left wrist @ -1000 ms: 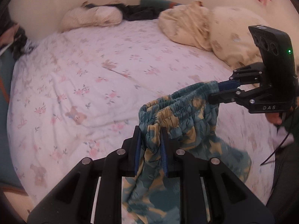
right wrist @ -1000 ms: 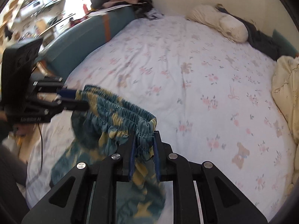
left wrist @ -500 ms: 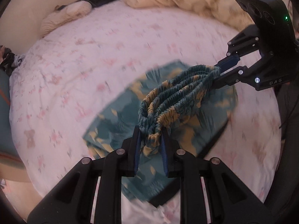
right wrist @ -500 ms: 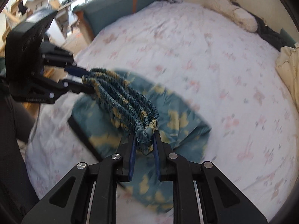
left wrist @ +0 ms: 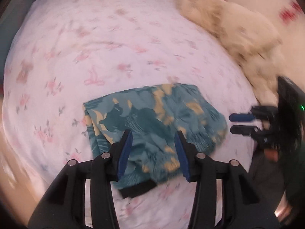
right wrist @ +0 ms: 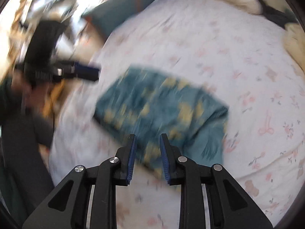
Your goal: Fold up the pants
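Note:
The teal pants with yellow patches (left wrist: 152,122) lie folded into a flat packet on the flowered bed sheet (left wrist: 95,43). My left gripper (left wrist: 153,135) hangs just above their near edge, its jaws opening, with nothing pinched between the blue pads. The right gripper (left wrist: 233,123) shows at the right of that view, clear of the cloth. In the right wrist view the pants (right wrist: 162,106) are blurred. My right gripper (right wrist: 147,139) is over their near edge, jaws opening, nothing held. The left gripper (right wrist: 91,72) sits at the left.
A crumpled cream blanket (left wrist: 232,24) lies at the bed's far right. A teal pillow (right wrist: 122,9) and cluttered furniture lie past the bed's left side. A person's dark sleeve (right wrist: 17,126) is at the left edge. A black strip (left wrist: 137,189) pokes out under the pants.
Both grippers have let go of the elastic waistband, which dropped onto the folded pants. Both sets of jaws have spread, and the grippers have drawn apart to either side.

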A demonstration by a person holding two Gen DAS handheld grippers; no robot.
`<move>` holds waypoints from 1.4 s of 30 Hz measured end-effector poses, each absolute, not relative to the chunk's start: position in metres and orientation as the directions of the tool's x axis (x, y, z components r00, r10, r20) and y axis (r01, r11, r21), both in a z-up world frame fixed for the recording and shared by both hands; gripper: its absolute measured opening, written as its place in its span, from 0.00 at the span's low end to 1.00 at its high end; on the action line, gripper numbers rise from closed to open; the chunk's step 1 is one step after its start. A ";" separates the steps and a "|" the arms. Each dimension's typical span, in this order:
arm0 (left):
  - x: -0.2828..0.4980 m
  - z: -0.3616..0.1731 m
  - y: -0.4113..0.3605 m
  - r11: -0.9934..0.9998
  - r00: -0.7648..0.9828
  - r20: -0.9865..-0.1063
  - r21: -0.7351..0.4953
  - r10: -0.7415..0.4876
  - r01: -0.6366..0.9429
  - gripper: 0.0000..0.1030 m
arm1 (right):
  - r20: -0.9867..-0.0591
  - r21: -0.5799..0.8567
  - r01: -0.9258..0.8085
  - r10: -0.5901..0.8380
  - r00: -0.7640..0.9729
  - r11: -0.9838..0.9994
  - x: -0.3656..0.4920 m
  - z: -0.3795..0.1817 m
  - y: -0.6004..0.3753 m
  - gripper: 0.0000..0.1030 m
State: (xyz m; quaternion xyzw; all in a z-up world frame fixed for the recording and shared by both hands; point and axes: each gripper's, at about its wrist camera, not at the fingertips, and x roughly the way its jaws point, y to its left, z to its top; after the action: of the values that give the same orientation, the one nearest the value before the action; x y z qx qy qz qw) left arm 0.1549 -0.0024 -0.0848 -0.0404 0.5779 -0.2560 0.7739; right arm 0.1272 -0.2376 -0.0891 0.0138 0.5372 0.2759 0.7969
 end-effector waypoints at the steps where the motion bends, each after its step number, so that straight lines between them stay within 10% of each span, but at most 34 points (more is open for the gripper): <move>1: 0.157 -0.095 -0.011 0.868 0.173 -0.882 -0.365 -0.438 0.337 0.38 | -0.854 0.318 -0.403 0.443 0.271 0.858 0.133 -0.095 -0.235 0.25; 11: 0.127 -0.156 -0.046 0.879 0.029 -0.959 -0.245 -0.281 0.408 0.41 | -0.923 0.307 -0.424 0.375 0.085 0.852 0.123 -0.159 -0.206 0.22; 22: 0.205 -0.142 0.074 0.930 0.289 -0.910 -0.345 -0.298 -0.126 0.44 | -0.810 0.529 0.109 0.462 0.361 0.842 0.203 -0.145 -0.344 0.38; 34: 0.228 -0.168 0.050 0.933 0.262 -0.919 -0.336 -0.295 -0.126 0.40 | -0.843 0.513 0.124 0.472 0.258 0.849 0.231 -0.191 -0.313 0.38; 38: 0.230 -0.173 0.045 0.955 0.236 -0.939 -0.279 -0.250 -0.097 0.10 | -0.866 0.468 0.074 0.439 0.240 0.881 0.231 -0.192 -0.304 0.11; 42: 0.230 -0.168 0.048 0.951 0.244 -0.933 -0.294 -0.263 -0.098 0.01 | -0.866 0.442 0.027 0.418 0.273 0.897 0.226 -0.179 -0.308 0.00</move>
State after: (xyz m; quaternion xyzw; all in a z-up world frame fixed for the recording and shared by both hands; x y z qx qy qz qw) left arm 0.2296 0.0476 -0.1682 -0.1476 0.6124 -0.0532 0.7748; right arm 0.2263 -0.3076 -0.1790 0.1889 0.5896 0.1261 0.7751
